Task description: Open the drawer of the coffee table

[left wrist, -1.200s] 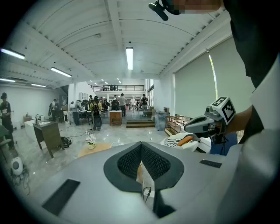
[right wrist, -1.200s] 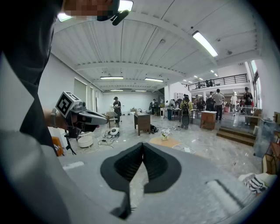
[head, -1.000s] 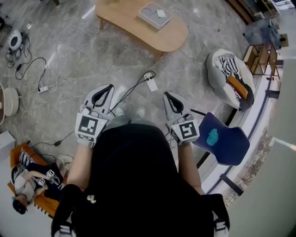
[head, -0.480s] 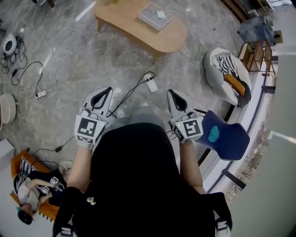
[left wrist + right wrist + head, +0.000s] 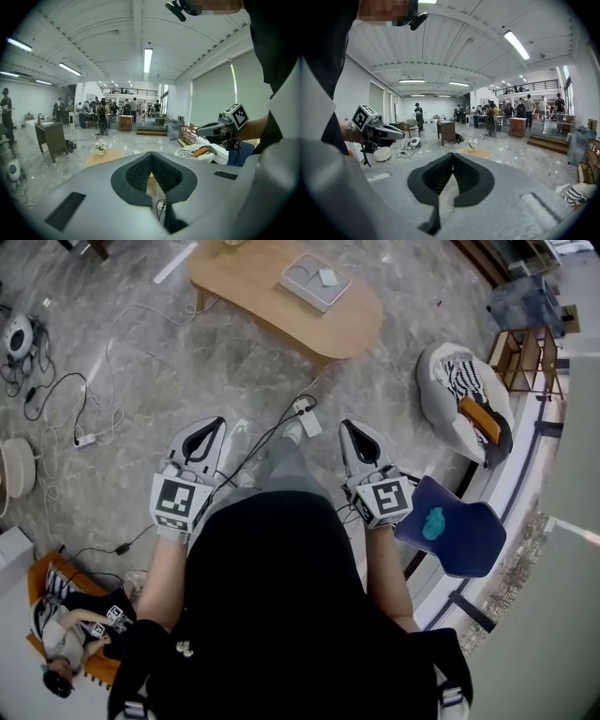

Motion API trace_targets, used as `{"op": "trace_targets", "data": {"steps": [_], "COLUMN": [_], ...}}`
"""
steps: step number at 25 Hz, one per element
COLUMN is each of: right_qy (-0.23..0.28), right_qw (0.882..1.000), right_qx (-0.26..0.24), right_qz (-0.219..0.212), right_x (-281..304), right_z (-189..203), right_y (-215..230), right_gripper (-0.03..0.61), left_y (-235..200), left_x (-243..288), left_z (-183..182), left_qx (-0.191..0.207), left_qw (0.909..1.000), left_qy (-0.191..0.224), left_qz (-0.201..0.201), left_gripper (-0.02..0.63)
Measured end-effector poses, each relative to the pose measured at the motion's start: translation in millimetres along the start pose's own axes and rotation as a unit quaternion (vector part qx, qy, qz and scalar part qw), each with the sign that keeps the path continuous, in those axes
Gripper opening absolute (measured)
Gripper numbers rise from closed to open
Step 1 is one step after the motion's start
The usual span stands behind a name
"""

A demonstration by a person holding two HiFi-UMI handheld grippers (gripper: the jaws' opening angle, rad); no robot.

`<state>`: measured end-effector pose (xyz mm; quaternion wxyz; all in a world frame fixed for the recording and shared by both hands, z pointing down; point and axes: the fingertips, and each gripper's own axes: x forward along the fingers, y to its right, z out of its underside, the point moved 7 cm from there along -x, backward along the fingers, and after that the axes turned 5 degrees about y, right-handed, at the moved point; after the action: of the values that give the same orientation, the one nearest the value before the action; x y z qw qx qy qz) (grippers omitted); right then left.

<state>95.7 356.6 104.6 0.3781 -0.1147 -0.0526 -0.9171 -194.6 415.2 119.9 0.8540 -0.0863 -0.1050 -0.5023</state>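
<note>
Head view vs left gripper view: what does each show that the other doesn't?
Head view only: the grey tray on the coffee table, the marker cube on the left gripper. Left gripper view only: ceiling lights, people far down the hall. Both: the coffee table, the beanbag, the right gripper, and the left gripper's jaws, shut and empty.

Person has stepped forward: one leg (image 5: pixel 281 465) now swings out ahead between the fingertips of the left gripper (image 5: pixel 214 425) and right gripper (image 5: pixel 349 430). Its shoe (image 5: pixel 293 432) is level with the tips, right by the power strip (image 5: pixel 307 416); before, both shoes sat behind the tips. Both grippers carried forward with the body. Stuff left of the left fingers, the white disc (image 5: pixel 17 465) and orange chair (image 5: pixel 70 638), slid back toward the person
</note>
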Motion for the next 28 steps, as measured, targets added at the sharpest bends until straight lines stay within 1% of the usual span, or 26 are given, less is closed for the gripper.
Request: {"op": "trace_targets", "data": {"steps": [3,6,9,13,16,20,25,28], "right_qy": [-0.018,-0.016,-0.020,-0.029,-0.033,-0.041,-0.049,-0.058], "right_qw": [1.000,1.000,1.000,0.999,0.999,0.998,0.997,0.996], "right_qx": [0.005,0.009,0.015,0.005,0.011,0.028,0.049,0.059], "right_qz": [0.004,-0.005,-0.003,-0.015,-0.016,-0.027,-0.030,-0.028], "right_x": [19.1,33.5,45.7,63.4,75.6,87.5,102.5,113.8], "right_z": [-4.0,-1.3,-0.9,1.4,5.2,17.0,29.9,38.0], "right_y": [31.4,69.9,112.3,167.1,203.6,237.2,263.1,272.1], "right_gripper": [-0.002,-0.002,-0.002,-0.002,-0.002,0.000,0.000,0.000], "left_y": [-11.2,-18.2,-21.7,-24.4,-25.9,-30.3,-48.7,-61.0], "left_x": [32.6,69.9,109.0,161.3,197.2,233.8,265.1,286.1], "left_z": [-7.1,-17.7,-29.4,-41.8,-47.9,-50.9,-49.7,-44.3], "left_qx": [-0.004,-0.005,-0.006,-0.009,-0.008,-0.003,-0.028,-0.023], "left_qw": [0.9999,0.9998,0.9994,0.9986,0.9978,0.9962,0.9941,0.9940], "left_qy": [-0.006,-0.014,-0.023,-0.036,-0.051,-0.069,-0.084,-0.095], "left_qz": [-0.007,-0.013,-0.024,-0.036,-0.042,-0.052,-0.063,-0.049], "left_gripper": [0.014,0.014,0.014,0.014,0.015,0.015,0.015,0.015]}}
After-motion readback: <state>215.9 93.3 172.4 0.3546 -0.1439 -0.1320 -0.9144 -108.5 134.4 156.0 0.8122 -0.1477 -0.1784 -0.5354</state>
